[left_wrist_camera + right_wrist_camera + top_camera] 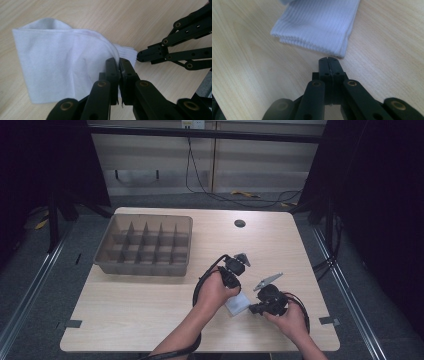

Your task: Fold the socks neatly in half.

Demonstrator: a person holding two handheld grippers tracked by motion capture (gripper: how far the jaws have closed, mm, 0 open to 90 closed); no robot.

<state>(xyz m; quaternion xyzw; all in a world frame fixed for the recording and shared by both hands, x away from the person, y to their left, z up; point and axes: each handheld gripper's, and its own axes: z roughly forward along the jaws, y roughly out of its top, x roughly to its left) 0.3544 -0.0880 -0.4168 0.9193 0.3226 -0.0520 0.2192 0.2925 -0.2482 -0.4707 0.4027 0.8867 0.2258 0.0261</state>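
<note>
- White knit cloth, one folded sock (57,62), lies on the wooden table (150,300) in the lower right of the high view, between the two hands; in the left gripper view it covers the left and centre of the frame.
- Soft and light by its look, it will likely sag and unfold when lifted, and the smooth tabletop gives it little to catch on; nothing about it seems fragile.
- Its ribbed cuff (319,27), in the upper centre of the right gripper view, shows stacked layers at its edge, and a pinch there should catch the whole thickness; the curved fold is the other good place.
- At that curved fold the left gripper (119,61) is clamped, a thin layer of fabric nipped between its jaws.
- Just short of the cuff, the right gripper (328,60) has its jaws pressed together on nothing, its tips on bare wood.
- Counted: one sock, two grippers, one table.
- One grey divided tray (145,245) sits in the upper left of the tabletop, well apart from the sock, its compartments looking empty.
</note>
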